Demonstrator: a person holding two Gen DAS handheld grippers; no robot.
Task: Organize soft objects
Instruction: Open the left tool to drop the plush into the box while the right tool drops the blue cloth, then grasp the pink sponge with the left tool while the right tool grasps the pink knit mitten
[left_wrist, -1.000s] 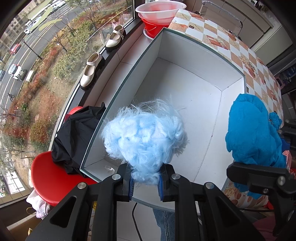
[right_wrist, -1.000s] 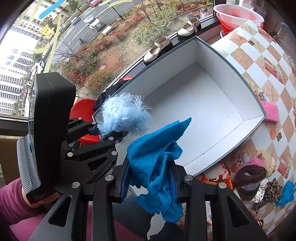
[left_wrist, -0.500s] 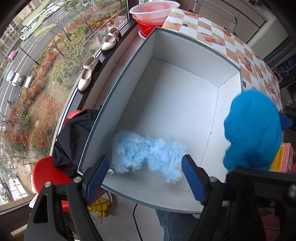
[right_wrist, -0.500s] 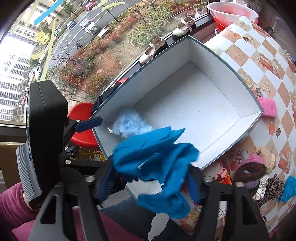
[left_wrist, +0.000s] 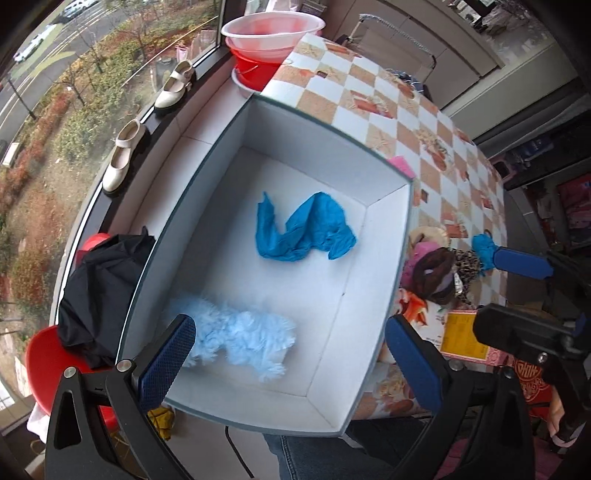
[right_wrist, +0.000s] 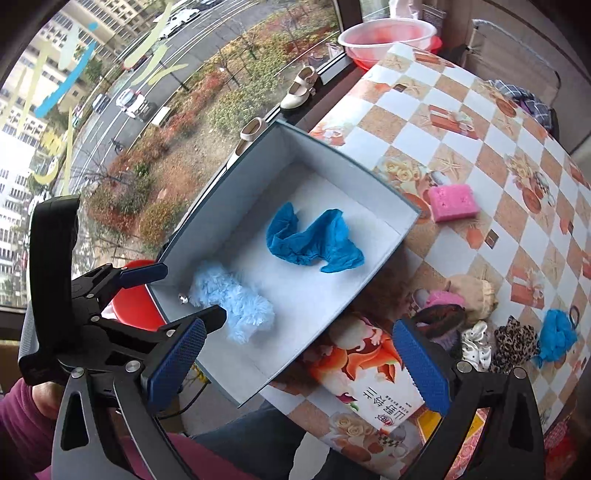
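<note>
A white-lined box (left_wrist: 389, 258) (right_wrist: 402, 229) sits at the table's window edge. In it lie a fluffy light-blue piece (left_wrist: 240, 336) (right_wrist: 232, 299) near the front corner and a crumpled blue cloth (left_wrist: 303, 230) (right_wrist: 314, 240) in the middle. My left gripper (left_wrist: 291, 362) is open and empty above the box's near end. My right gripper (right_wrist: 299, 365) is open and empty above the box's near corner; it also shows at the right of the left wrist view (left_wrist: 517, 262). A heap of soft things (right_wrist: 480, 325) (left_wrist: 439, 266) lies on the table right of the box.
A pink sponge (right_wrist: 452, 203) lies on the checkered tablecloth (right_wrist: 461, 110) beyond the box. A tissue pack (right_wrist: 369, 402) lies at the table's near edge. Red basins (left_wrist: 269, 44), shoes (left_wrist: 122, 162) on the sill, and a red chair (left_wrist: 55, 354) with black cloth stand left.
Both grippers opened. The fluffy piece dropped into the box first, then the blue cloth fell from my right gripper into the box's middle. Both grippers have pulled back and up.
</note>
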